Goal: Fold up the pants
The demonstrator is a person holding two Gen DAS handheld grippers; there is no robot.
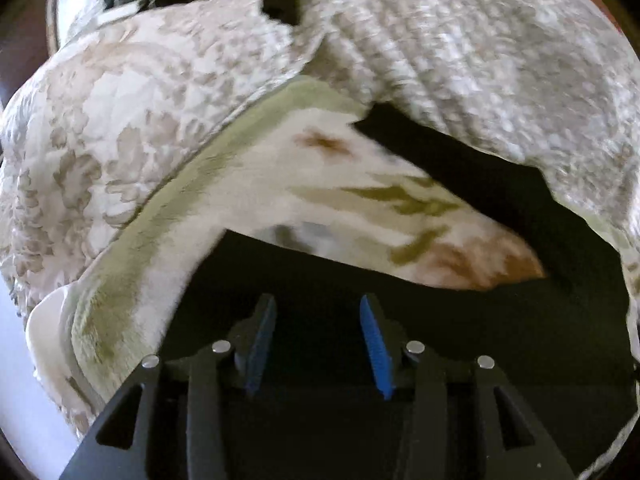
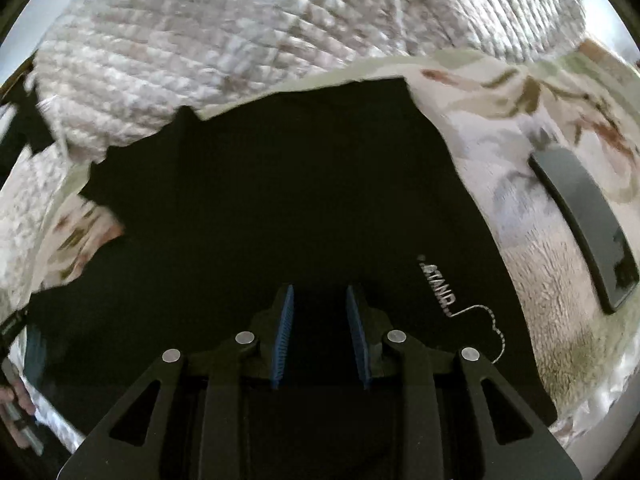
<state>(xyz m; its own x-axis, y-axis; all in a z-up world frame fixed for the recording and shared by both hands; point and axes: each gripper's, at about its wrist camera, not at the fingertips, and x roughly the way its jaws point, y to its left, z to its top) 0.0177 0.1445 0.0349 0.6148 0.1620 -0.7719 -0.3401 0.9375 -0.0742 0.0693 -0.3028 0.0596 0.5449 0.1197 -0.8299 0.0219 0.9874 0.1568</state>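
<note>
While both jaws stand apart and empty, the pants lie released on the bed.
Left hand-held gripper [image 1: 318, 340] and right hand-held gripper [image 2: 320, 334] hover over black pants [image 2: 280, 200] on floral blanket [image 2: 540, 280], phone [image 2: 584, 228] beside. Appears partly folded; fold count unclear. Long axis seemingly runs away from grippers, toward quilt [image 2: 200, 40].

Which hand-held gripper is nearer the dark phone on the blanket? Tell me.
Right. The phone lies just right of the right hand-held gripper, which hovers over the black pants. The left hand-held gripper has no phone in view.
</note>
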